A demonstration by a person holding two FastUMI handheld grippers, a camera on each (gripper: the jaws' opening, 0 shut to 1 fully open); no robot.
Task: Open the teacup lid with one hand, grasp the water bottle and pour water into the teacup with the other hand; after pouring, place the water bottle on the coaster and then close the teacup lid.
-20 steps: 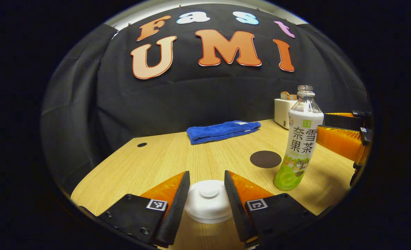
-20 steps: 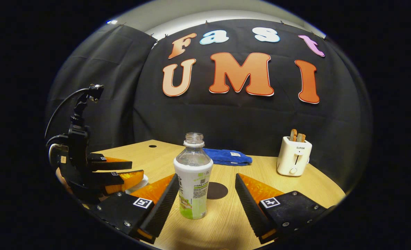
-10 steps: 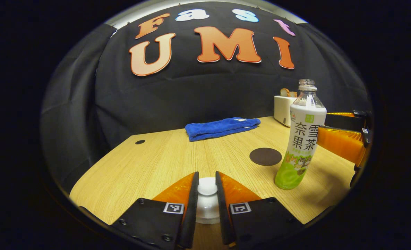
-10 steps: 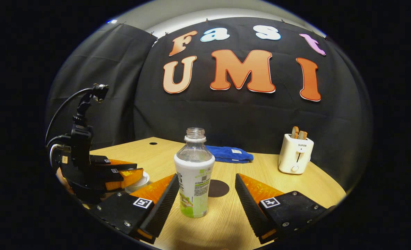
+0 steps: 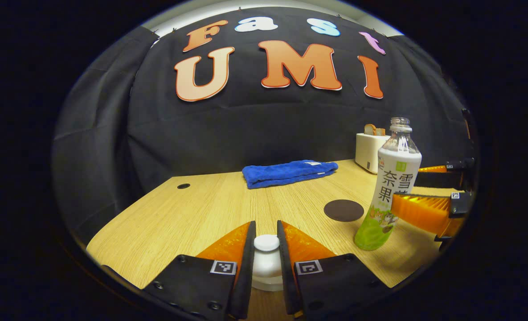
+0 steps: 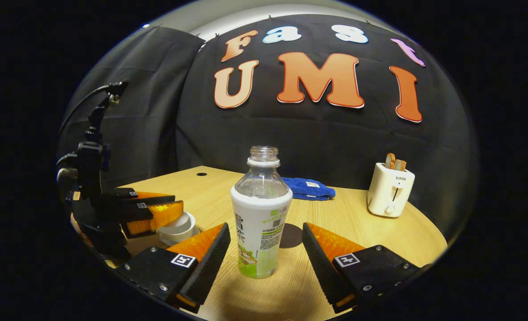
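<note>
Lid now pinched at its knob between both fingers of the left gripper, at the bottom centre of the left gripper view; a second ago those fingers stood wide apart on either side of it. In the right gripper view, lid seen tilted and raised off the white teacup at lower left, where half a second ago it sat lower on the cup. Reads as the opening step well under way, with pouring likely next.

Right gripper open, fingers on both sides of the water bottle and not touching it; bottle larger and nearer in this view than before, so the approach goes on.

Bottle upright at frame centre, long axis vertical, uncapped mouth pointing up. Dark round coaster just behind it on the wooden table. Blue towel and white toaster farther back, toward the right.
</note>
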